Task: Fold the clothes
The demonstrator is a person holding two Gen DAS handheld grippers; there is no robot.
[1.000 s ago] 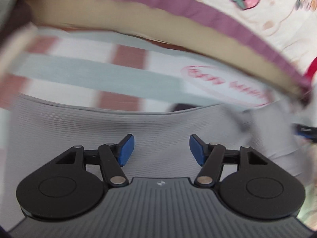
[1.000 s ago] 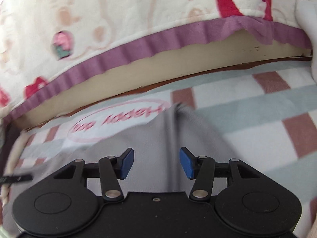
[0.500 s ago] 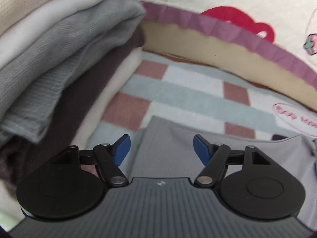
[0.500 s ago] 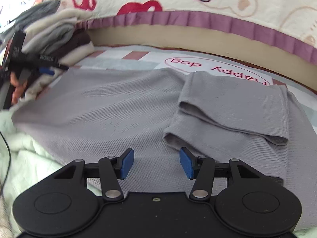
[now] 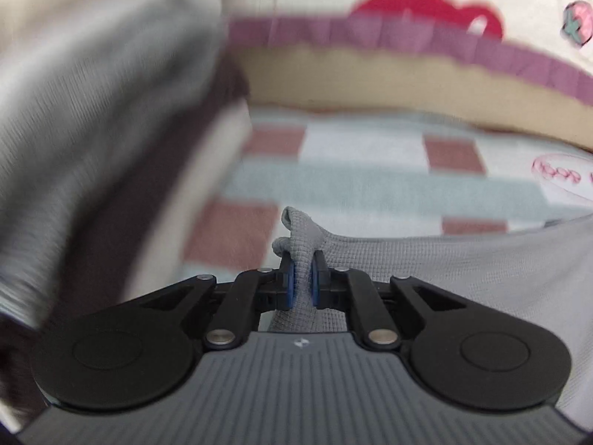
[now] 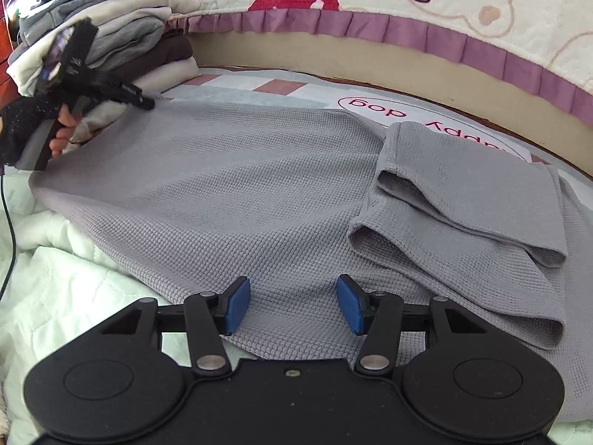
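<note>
A grey waffle-knit garment (image 6: 229, 193) lies spread on the bed, with its sleeves (image 6: 463, 200) folded over onto the right side. My left gripper (image 5: 301, 282) is shut on a corner of the garment (image 5: 302, 237), which bunches up between the blue pads. In the right wrist view the left gripper (image 6: 146, 102) appears at the garment's far left corner, held by a hand in a black glove (image 6: 22, 126). My right gripper (image 6: 292, 306) hovers open over the garment's near edge, with nothing between its fingers.
A stack of folded clothes (image 6: 111, 40) sits at the far left, right beside the left gripper. A checked blanket (image 5: 370, 170) with a pink oval print covers the bed. A purple-frilled cushion edge (image 6: 370, 26) runs behind. Pale green quilt (image 6: 55, 278) lies at the near left.
My left gripper has shut on the garment's corner; it was open half a second ago. The right gripper has drawn slightly nearer the garment's near edge and stays open.
</note>
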